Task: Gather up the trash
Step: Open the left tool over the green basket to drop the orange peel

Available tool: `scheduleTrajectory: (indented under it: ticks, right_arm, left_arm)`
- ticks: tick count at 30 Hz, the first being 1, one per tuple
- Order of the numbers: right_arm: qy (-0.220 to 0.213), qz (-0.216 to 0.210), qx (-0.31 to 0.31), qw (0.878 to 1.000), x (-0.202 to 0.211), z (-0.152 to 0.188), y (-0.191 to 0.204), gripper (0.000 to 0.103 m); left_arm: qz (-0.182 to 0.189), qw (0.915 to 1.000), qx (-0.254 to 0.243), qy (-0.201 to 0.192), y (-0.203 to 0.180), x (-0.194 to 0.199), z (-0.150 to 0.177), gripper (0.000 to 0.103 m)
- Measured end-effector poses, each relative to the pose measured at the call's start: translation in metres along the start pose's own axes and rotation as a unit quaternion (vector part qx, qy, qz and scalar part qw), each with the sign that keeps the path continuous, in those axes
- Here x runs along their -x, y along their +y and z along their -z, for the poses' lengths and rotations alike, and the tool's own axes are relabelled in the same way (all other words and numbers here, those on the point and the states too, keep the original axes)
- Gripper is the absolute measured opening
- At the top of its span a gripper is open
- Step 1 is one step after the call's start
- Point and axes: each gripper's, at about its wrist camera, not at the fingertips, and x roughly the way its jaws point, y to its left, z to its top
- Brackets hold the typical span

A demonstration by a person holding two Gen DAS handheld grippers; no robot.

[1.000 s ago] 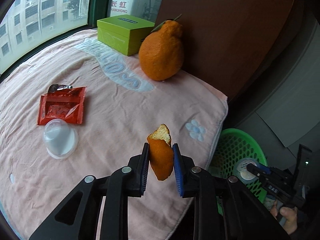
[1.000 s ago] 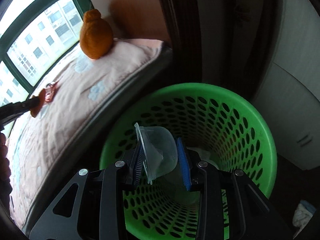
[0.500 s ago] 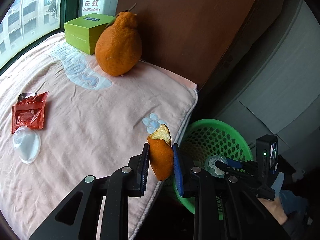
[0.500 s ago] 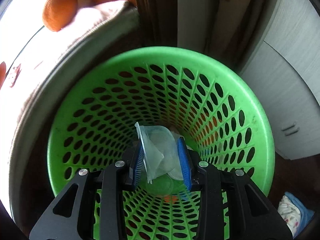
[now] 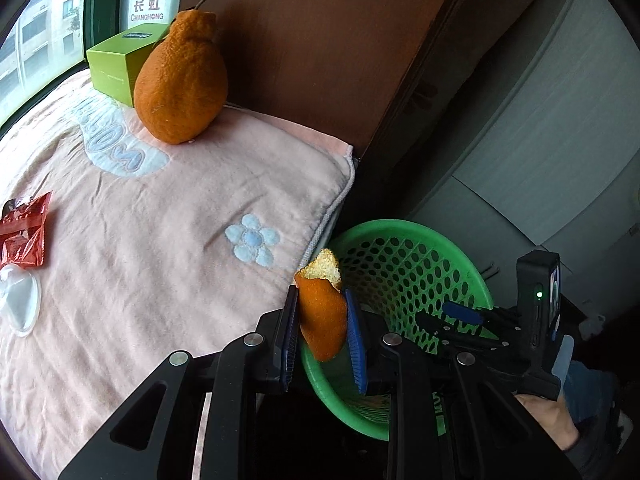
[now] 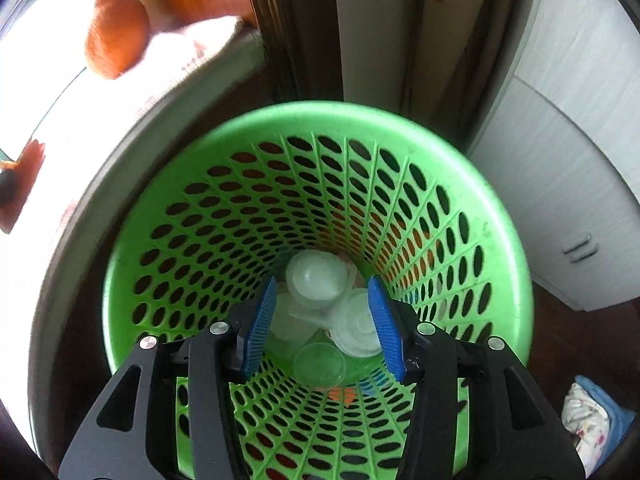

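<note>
My left gripper [image 5: 320, 316] is shut on a piece of orange peel [image 5: 323, 312], held over the near rim of the green mesh basket [image 5: 452, 256] beside the pink blanket [image 5: 160, 232]. My right gripper [image 6: 322, 312] points down into the basket [image 6: 500, 220], its jaws opening with nothing pressed between the pads. The clear plastic cup [image 6: 316, 276] lies loose at the basket's bottom among other clear cups. In the left wrist view the right gripper [image 5: 456, 316] hangs over the basket's far side. A red wrapper [image 5: 24, 232] and a clear plastic cup [image 5: 18, 304] lie on the blanket.
A whole orange fruit [image 5: 180, 80] and a green box [image 5: 116, 68] stand at the blanket's far end by the window. A brown panel [image 5: 320, 40] and grey cabinet [image 5: 540, 140] rise behind the basket. A cloth [image 6: 592, 416] lies on the floor to its right.
My right gripper sank into the basket and opened, and the clear cup dropped to the bottom. My left gripper carried the peel from over the blanket to the basket's rim.
</note>
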Motion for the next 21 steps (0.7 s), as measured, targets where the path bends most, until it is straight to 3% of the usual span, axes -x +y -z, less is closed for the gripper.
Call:
scheduleTrajectory:
  ticks: [10,18,19,21]
  right_arm:
    - [-0.077,-0.01,-0.021,0.997,0.069,0.012,-0.02,0.052]
    - [-0.107,-0.02,-0.035,0.993,0.099,0.019,-0.032,0.054]
    - [-0.107,-0.023,-0.037,0.993,0.1,0.02,-0.033,0.055]
    - [-0.107,-0.028,-0.042,0.993,0.102,0.022,-0.035,0.055]
  left_arm:
    - [0.023,0.9981,-0.039,0.042,-0.042,-0.036,0.011,0.022]
    - [0.026,0.9949,-0.058,0.078,-0.063,-0.061,0.021,0.023]
    - [0.028,0.9946,-0.06,0.08,-0.065,-0.062,0.022,0.024]
    - [0.028,0.9942,-0.063,0.082,-0.067,-0.062,0.024,0.035]
